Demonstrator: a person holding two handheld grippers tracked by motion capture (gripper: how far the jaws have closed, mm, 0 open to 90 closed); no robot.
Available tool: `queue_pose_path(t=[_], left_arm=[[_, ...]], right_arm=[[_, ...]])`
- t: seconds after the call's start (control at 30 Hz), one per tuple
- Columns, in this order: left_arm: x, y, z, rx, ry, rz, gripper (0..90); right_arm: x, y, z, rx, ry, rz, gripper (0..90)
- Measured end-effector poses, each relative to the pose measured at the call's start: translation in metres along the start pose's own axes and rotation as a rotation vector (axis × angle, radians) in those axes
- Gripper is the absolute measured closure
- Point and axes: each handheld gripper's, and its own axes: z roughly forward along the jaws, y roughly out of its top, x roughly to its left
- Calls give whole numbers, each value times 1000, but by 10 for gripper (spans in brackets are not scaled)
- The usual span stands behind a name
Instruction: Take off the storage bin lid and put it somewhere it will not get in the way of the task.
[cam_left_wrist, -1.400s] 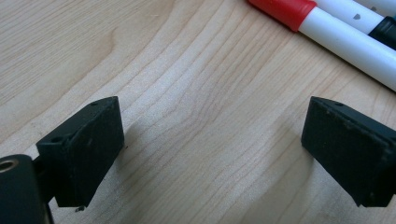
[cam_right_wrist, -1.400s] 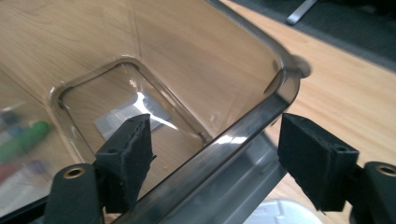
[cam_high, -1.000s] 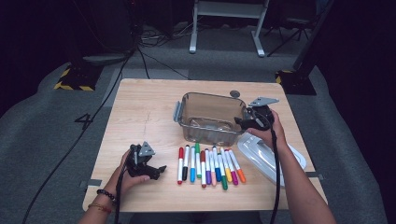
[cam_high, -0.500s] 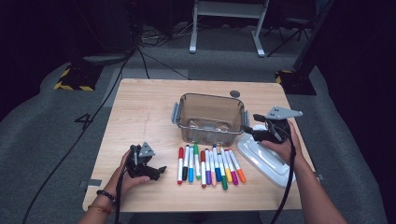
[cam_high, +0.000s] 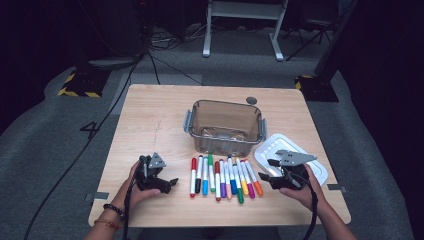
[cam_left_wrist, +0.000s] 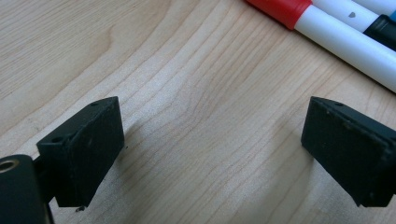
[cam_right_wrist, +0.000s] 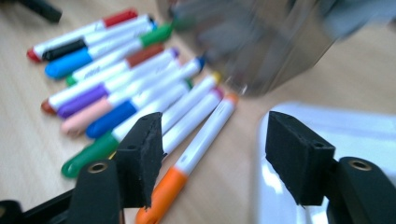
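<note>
Partly blurred container (cam_right_wrist: 247, 42) beyond markers (cam_right_wrist: 140, 93)

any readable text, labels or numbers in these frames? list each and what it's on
"4" – marked on the grey floor left of the table, high view.
Small print on the white marker barrels – too blurred to read, right gripper view.
Tiny dark mark on one marker barrel – too small to read, left gripper view.
No text on the clear box or white lid.

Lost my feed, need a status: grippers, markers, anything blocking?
Left gripper open, empty. Right gripper open, closing, nothing between its fingers, by the orange marker. Markers rowed before the empty container. Nothing blocking.
</note>
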Motion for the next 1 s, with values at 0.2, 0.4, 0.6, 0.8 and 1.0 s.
queue_pose_path(t=[0.2, 0.4, 0.6, 0.8, 1.0], left_arm=[[0, 0, 0, 0, -1, -1, 63], [0, 0, 0, 0, -1, -1, 63], [0, 0, 0, 0, -1, -1, 63], [0, 0, 0, 0, -2, -1, 63], [0, 0, 0, 0, -1, -1, 63]], right_arm=[[9, -20, 17, 71, 36, 1, 415], [14, -26, 29, 109, 33, -5, 458], [6, -31, 37, 129, -33, 58, 605], [5, -29, 38, 129, -55, 70, 716], [3, -28, 39, 129, -80, 105, 743]])
